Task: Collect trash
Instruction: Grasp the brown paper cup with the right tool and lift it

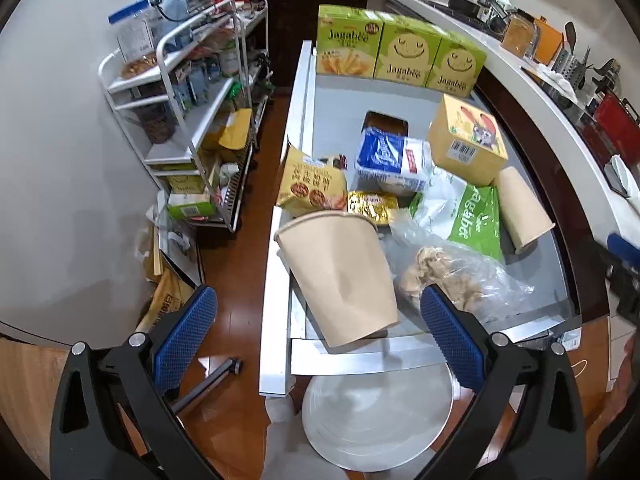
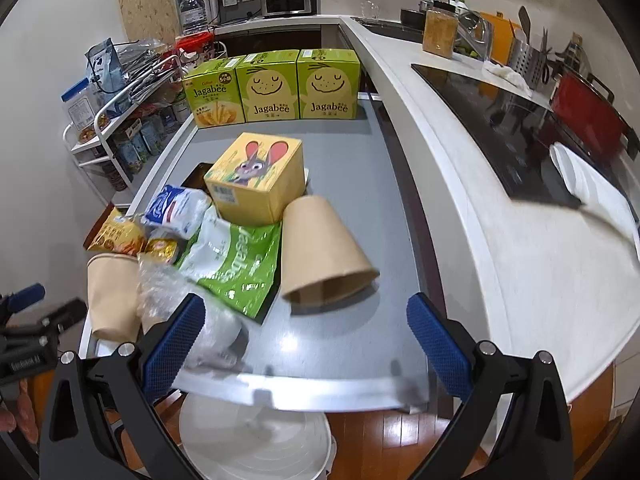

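A tan paper cup stands tilted on the near left corner of the grey table, and my left gripper is open with its blue pads either side of the cup, not touching it. A second paper cup lies on its side ahead of my open right gripper. Between the cups lie a clear plastic bag of crumpled brown paper, a green Jagabee bag, a yellow snack bag, a gold wrapper and a blue-white packet. A white round bin sits below the table's near edge.
A yellow rabbit box stands mid-table, and three green Jagabee boxes line the far edge. A cluttered white rack stands to the left across a strip of wood floor. A white counter with a black cooktop runs along the right.
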